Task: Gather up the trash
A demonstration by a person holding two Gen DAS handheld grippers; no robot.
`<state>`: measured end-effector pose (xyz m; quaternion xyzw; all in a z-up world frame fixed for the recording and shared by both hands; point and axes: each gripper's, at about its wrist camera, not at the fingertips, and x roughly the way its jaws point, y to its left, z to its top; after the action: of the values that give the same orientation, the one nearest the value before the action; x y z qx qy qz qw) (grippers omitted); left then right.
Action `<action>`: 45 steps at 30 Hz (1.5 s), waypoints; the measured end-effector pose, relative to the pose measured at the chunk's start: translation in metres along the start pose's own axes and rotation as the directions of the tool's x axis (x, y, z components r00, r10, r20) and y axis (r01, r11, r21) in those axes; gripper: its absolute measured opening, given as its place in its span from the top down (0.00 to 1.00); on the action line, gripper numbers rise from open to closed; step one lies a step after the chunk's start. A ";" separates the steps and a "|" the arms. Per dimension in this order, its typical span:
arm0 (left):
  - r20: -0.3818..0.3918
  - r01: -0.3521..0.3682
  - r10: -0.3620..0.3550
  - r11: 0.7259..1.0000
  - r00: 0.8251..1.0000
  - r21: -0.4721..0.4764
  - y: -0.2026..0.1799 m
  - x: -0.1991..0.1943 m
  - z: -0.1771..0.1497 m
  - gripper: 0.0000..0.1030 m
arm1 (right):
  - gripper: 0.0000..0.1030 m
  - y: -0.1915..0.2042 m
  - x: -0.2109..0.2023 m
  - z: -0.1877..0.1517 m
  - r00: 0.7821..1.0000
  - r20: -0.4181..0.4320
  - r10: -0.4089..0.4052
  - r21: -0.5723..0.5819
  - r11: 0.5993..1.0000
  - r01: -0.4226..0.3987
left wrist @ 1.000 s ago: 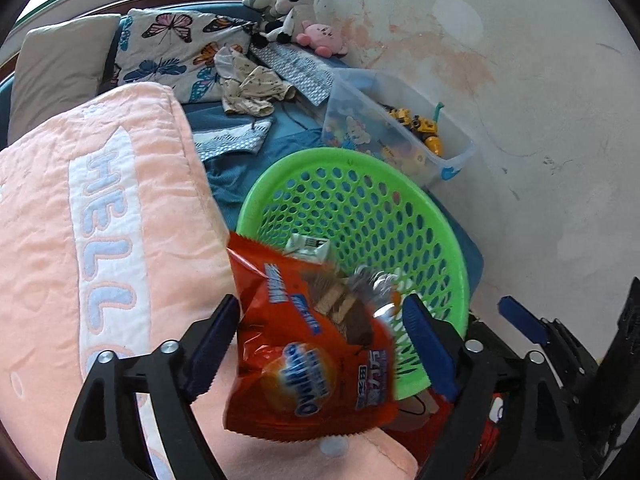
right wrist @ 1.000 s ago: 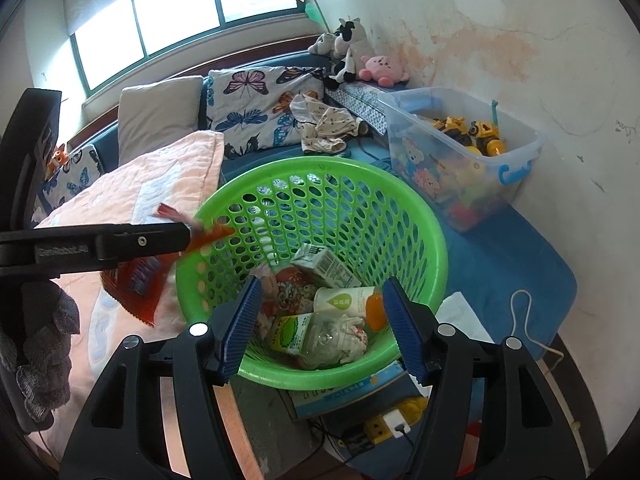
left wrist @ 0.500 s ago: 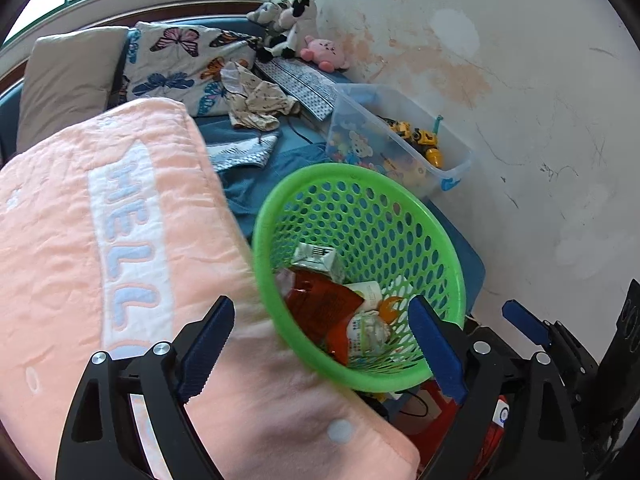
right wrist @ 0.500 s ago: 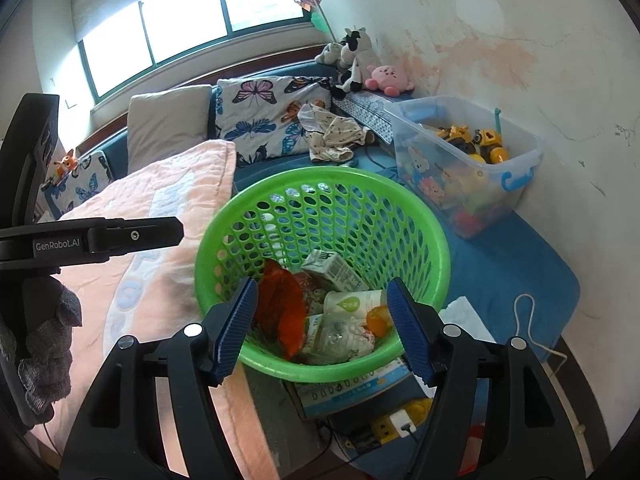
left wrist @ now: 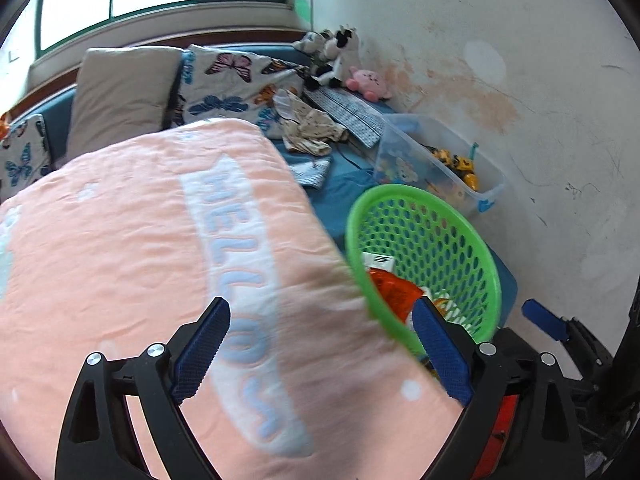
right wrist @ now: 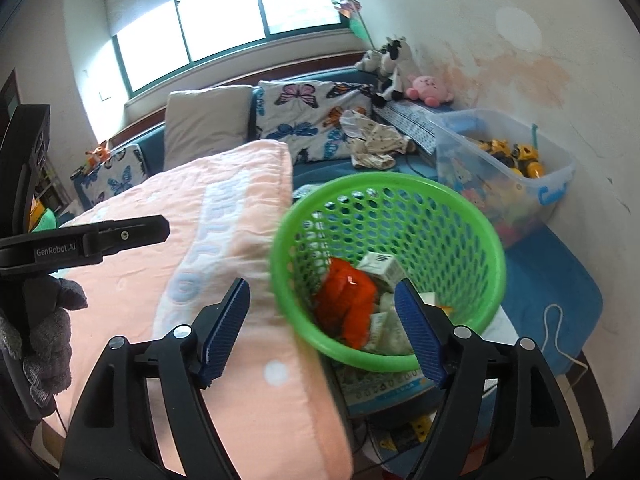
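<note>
The green mesh basket [left wrist: 400,190] [right wrist: 384,178] stands beside the bed. In it lie an orange snack bag [left wrist: 392,288] [right wrist: 348,304], a small white carton [right wrist: 380,266] and other wrappers. My left gripper [left wrist: 320,346] hovers over the pink blanket, left of the basket; its jaws are opening with nothing between them. In front of the basket's near rim, my right gripper [right wrist: 322,320] is also opening, with nothing held. A gloved hand [right wrist: 44,340] holds the left gripper at the left edge of the right wrist view.
A pink "HELLO" blanket [left wrist: 140,260] [right wrist: 200,240] covers the bed. A clear bin of toys [left wrist: 440,164] [right wrist: 512,168] sits against the stained wall behind the basket. Pillows, crumpled clothes [right wrist: 376,144] and plush toys [right wrist: 428,88] lie farther back. A white cable [right wrist: 560,332] trails on the blue mat.
The orange snack bag left my left gripper and dropped into the basket. The left gripper drew back over the blanket. The right gripper's jaws widened and it backed off slightly.
</note>
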<state>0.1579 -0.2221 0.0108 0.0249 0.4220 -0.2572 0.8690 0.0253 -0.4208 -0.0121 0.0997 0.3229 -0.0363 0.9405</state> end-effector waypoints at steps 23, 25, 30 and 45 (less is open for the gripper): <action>0.099 -0.210 0.216 0.975 0.971 -0.071 0.091 -0.092 -0.075 0.09 | 0.10 0.083 -0.017 -0.021 0.994 0.007 0.105 -0.084 0.991 -0.104; 0.108 -0.230 0.237 0.970 0.965 -0.076 0.096 -0.098 -0.083 0.09 | 0.10 0.091 -0.019 -0.025 0.994 0.008 0.110 -0.098 0.989 -0.108; 0.125 -0.283 0.294 0.954 0.948 -0.094 0.104 -0.110 -0.098 0.09 | 0.09 0.104 -0.025 -0.032 0.992 0.014 0.129 -0.125 0.984 -0.126; 0.164 -0.352 0.374 0.924 0.913 -0.151 0.110 -0.139 -0.127 0.09 | 0.04 0.124 -0.035 -0.043 0.989 0.040 0.140 -0.159 0.978 -0.132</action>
<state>0.0467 -0.0341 0.0140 0.0266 0.3398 -0.0668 0.9377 -0.0113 -0.2904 -0.0036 0.0468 0.2932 0.0509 0.9535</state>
